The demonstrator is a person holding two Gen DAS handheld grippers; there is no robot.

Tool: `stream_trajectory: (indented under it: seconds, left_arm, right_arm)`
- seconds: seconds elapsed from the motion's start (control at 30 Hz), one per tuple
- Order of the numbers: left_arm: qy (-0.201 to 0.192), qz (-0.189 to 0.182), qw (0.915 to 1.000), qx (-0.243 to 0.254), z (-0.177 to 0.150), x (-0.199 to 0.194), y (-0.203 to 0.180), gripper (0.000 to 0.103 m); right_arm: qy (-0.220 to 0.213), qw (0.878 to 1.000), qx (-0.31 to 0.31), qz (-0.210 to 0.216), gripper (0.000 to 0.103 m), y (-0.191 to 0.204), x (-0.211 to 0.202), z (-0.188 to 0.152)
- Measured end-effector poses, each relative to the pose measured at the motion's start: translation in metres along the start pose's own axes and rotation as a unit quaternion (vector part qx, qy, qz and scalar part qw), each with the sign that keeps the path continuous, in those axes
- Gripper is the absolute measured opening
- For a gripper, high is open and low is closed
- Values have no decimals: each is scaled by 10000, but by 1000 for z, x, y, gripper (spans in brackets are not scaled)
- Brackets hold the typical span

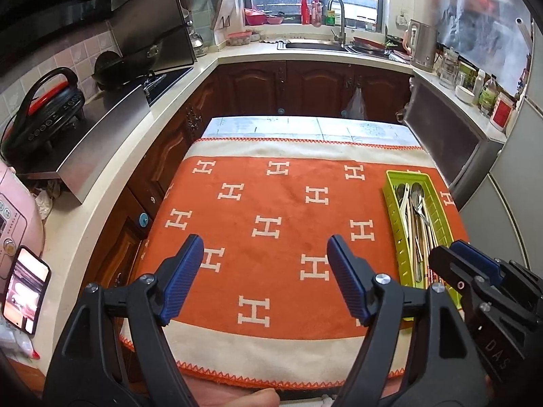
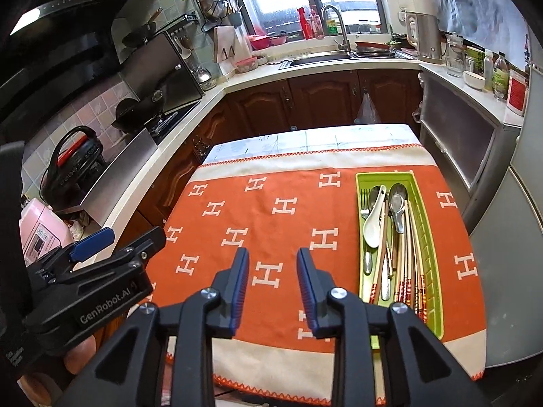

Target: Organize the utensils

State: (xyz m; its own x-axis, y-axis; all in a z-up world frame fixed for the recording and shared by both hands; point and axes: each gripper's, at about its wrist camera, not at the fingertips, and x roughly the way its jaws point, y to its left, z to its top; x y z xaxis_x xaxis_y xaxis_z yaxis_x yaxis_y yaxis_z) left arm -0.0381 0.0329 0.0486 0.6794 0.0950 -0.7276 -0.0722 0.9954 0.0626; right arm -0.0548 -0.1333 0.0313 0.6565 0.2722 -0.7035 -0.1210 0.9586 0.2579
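Observation:
A green slotted tray [image 2: 431,237] lies along the right side of the orange cloth [image 2: 288,234]. It holds a white ceramic spoon [image 2: 372,224], metal spoons [image 2: 397,203], a fork and several chopsticks [image 2: 412,254]. In the left wrist view the tray [image 1: 393,224] is at the right, utensils inside. My left gripper [image 1: 265,249] hangs above the cloth's near middle, open wide, nothing between its blue pads. My right gripper [image 2: 272,261] hovers left of the tray's near end, open by a narrow gap, empty. Each gripper shows at the edge of the other's view.
The cloth covers a small table [image 1: 305,129] in a U-shaped kitchen. Counter at left holds a pink cooker [image 1: 17,217], a phone [image 1: 25,288] and a black appliance [image 1: 47,112]. Sink [image 2: 319,57] and kettle [image 2: 427,39] stand at the back, jars on the right counter [image 2: 475,78].

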Motion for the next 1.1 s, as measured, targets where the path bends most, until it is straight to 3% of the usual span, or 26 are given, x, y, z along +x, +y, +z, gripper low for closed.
stream_trajectory:
  seconds: [1.1]
  left_arm:
    - [202, -186, 9993, 259, -2, 16, -15, 73]
  right_arm:
    - [119, 9999, 67, 60, 29, -3, 10, 0]
